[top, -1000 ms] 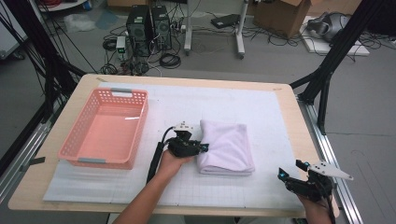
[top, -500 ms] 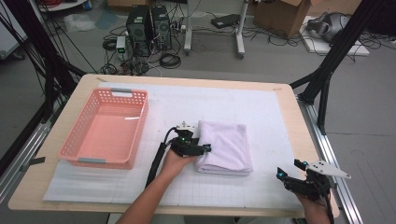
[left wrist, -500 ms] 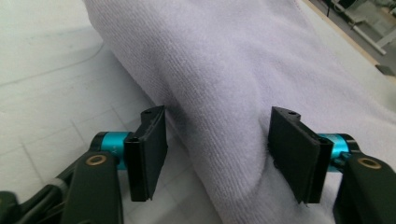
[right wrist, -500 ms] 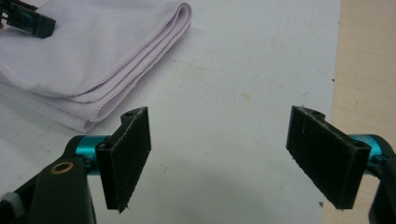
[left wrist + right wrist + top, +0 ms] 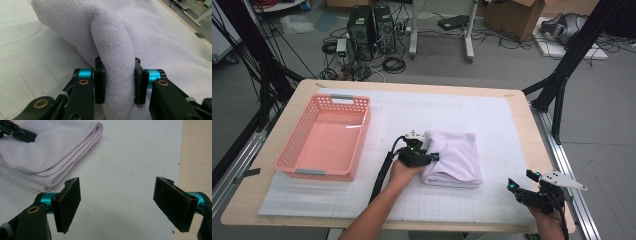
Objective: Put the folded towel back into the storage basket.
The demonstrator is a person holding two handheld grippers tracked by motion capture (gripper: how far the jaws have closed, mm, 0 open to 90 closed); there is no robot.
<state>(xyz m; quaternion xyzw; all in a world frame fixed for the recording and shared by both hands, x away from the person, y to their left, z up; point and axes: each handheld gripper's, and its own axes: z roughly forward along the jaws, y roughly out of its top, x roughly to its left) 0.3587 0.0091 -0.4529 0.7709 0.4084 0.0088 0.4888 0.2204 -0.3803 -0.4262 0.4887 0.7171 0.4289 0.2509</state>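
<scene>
A folded white towel (image 5: 454, 157) lies on the white mat in the middle of the table. My left gripper (image 5: 432, 157) is at its left edge. In the left gripper view its jaws (image 5: 119, 85) have just been closing, and the pads now pinch a raised fold of the towel (image 5: 125, 37). My right gripper (image 5: 523, 180) rests near the table's front right corner. It stands open over bare mat (image 5: 117, 205), with nothing between the pads. Beyond it lie the towel's layered edges (image 5: 50, 152) and, farther off, the left gripper (image 5: 17, 132).
An empty pink plastic basket (image 5: 324, 142) stands on the left part of the white gridded mat (image 5: 492, 115). The wooden table's right edge (image 5: 537, 135) runs close to my right gripper. Black frame legs, computers and cables are on the floor beyond the table.
The left hand stays at the towel's left edge, shifted only slightly, and the towel's left side looks a little reshaped. The right gripper has kept still.
</scene>
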